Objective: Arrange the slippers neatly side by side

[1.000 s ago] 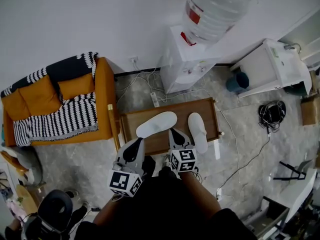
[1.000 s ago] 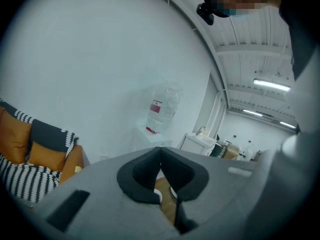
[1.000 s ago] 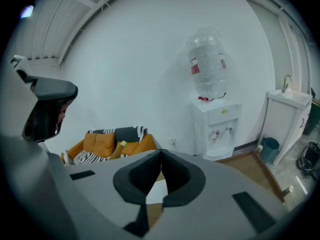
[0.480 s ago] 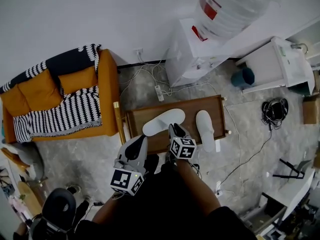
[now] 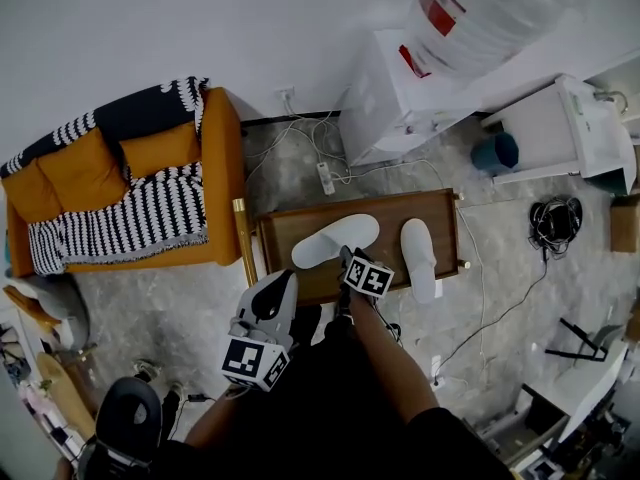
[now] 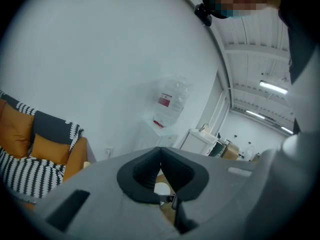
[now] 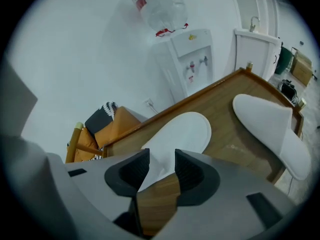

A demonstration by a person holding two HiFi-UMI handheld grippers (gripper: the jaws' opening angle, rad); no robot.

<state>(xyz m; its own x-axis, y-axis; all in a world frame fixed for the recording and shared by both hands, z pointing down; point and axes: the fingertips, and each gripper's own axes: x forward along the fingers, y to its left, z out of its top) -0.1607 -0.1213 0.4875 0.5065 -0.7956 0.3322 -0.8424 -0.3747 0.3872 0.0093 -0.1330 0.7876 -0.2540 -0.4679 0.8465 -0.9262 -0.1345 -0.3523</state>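
Task found incomplete. Two slippers lay on the one table (image 5: 392, 211). The straight slipper (image 5: 420, 258) was squared up, while the slanted slipper (image 5: 335, 240) lay askew beside it (not parallel). The right gripper (image 7: 161, 165), jaws just opened and apart, straddled the slanted slipper's near end without pinching. The left gripper (image 6: 160, 154) hung back, jaws together, empty. Straightening remained outstanding.
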